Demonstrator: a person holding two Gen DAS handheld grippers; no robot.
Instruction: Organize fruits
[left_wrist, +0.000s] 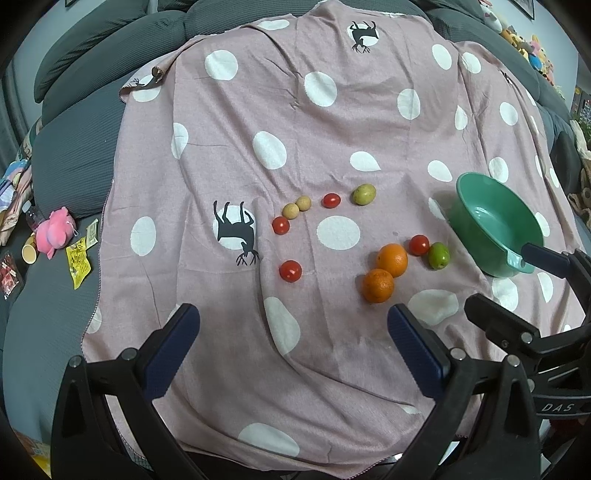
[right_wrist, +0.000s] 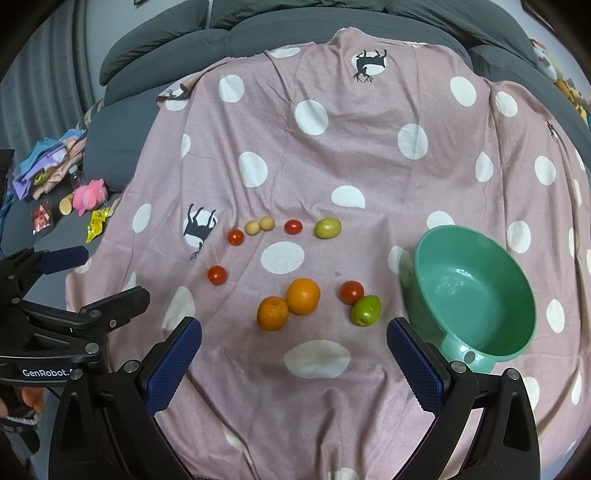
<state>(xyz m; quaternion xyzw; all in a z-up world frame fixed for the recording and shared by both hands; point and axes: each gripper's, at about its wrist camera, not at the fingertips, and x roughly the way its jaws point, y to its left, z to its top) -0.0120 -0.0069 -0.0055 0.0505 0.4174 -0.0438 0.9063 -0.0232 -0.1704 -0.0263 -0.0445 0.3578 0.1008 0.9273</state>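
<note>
Fruits lie loose on a pink polka-dot cloth (left_wrist: 332, 122): two oranges (left_wrist: 391, 259) (right_wrist: 303, 295), a green lime (left_wrist: 439, 255) (right_wrist: 365, 310), several red tomatoes (left_wrist: 290, 270) (right_wrist: 217, 275), two small tan fruits (left_wrist: 296, 207) (right_wrist: 259, 225) and a yellow-green fruit (left_wrist: 364, 194) (right_wrist: 327, 228). An empty green bowl (left_wrist: 496, 225) (right_wrist: 476, 295) stands at the right. My left gripper (left_wrist: 291, 328) is open and empty above the near cloth. My right gripper (right_wrist: 294, 343) is open and empty, just short of the oranges and lime.
The cloth covers a grey sofa (left_wrist: 74, 155). At the left lie a pink plush toy (left_wrist: 55, 230) (right_wrist: 88, 195), a yellow packet (left_wrist: 78, 263), a small cup (left_wrist: 28, 253) and folded clothes (right_wrist: 48, 166). The other gripper shows in each view (left_wrist: 532, 295) (right_wrist: 55, 295).
</note>
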